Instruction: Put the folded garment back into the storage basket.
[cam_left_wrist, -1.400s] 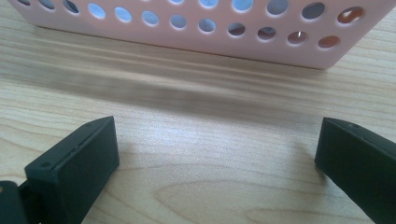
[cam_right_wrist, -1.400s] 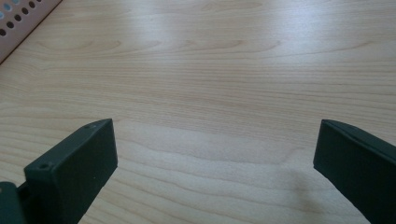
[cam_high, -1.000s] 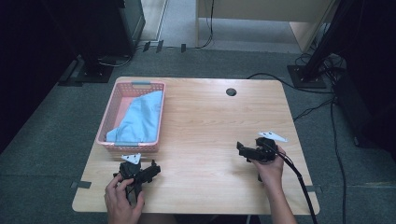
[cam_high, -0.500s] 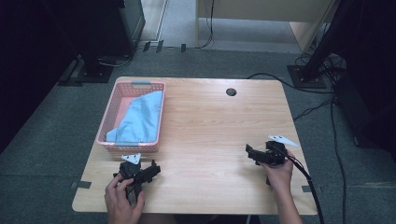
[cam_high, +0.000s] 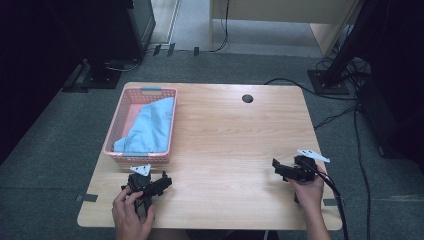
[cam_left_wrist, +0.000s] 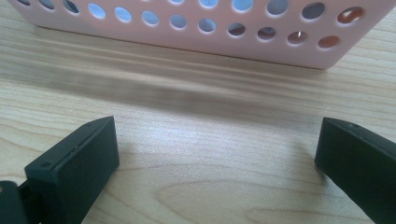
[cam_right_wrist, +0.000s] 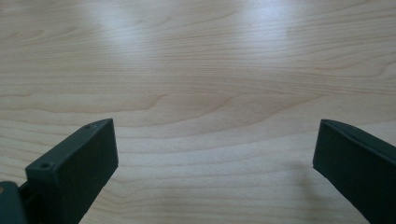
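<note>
A pink perforated basket (cam_high: 112, 131) stands at the table's left with a light blue cloth (cam_high: 150, 127) lying in it. My left gripper (cam_high: 159, 185) rests on the wood just in front of the basket, held by a hand, its jaws wide apart and empty. In the left gripper view the basket's pink wall (cam_left_wrist: 196, 28) rises close ahead of the left gripper (cam_left_wrist: 217, 144). My right gripper (cam_high: 280, 170) sits near the table's front right, pointing left, open and empty. Bare wood lies between the jaws of the right gripper (cam_right_wrist: 215, 144) in its own view.
The wooden table (cam_high: 235, 135) has a round cable hole (cam_high: 247, 98) near its far edge. Cables (cam_high: 345, 112) run over the grey carpet to the right. Dark stands and furniture ring the table at the back.
My right gripper has drawn back toward the front right edge and lowered toward the table. The left gripper and the basket have stayed put.
</note>
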